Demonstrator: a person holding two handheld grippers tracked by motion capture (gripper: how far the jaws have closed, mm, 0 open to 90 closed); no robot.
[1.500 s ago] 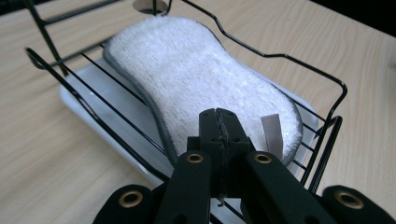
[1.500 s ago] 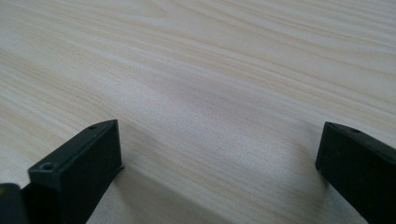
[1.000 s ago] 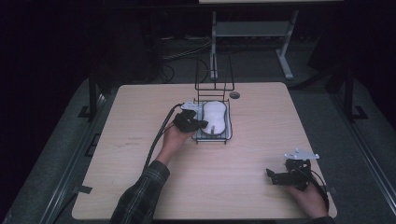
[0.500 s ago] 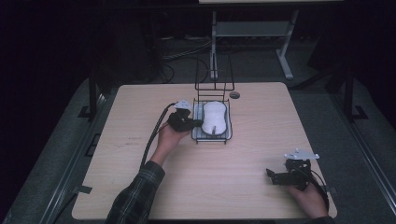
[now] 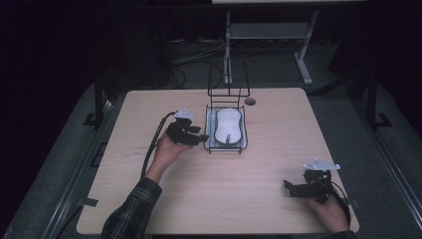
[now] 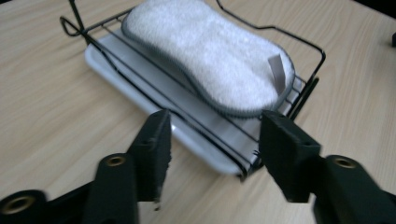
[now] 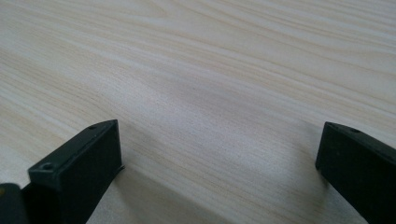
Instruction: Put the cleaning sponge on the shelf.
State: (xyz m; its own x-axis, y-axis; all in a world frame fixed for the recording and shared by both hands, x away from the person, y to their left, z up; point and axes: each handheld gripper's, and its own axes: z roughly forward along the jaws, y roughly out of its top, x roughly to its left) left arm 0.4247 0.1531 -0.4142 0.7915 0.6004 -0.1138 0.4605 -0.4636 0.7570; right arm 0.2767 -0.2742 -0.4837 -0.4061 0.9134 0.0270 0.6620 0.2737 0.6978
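While the left gripper (image 5: 198, 139) is held just beside the left edge of the black wire rack (image 5: 211, 104), its jaws have just been opening, and nothing is seen between them. In the left gripper view the two black jaws stand apart, with the rack's near corner and bare table showing in the gap; neither pad is pressed on anything.

The white, peanut-shaped sponge with a grey stitched border (image 6: 210, 51) is laid flat on the wires of the rack, and a small white tag is seen standing up near its end. Under the wires a shallow white rectangular tray (image 6: 119, 74) is set, its rim reaching out past the sponge on the near side. In the high view the rack with the sponge (image 5: 229, 125) is placed at the middle of the pale wood-grain table (image 5: 149, 209), toward its far edge, and a tall wire handle is raised at the rack's far end.

The right gripper (image 5: 291, 187) is held low over the table near the right front corner, well apart from the rack. Its jaws are spread wide in the right gripper view, and only bare wood is seen between them.

A small dark round disc (image 5: 250, 101) is seen on the table just beyond the rack.
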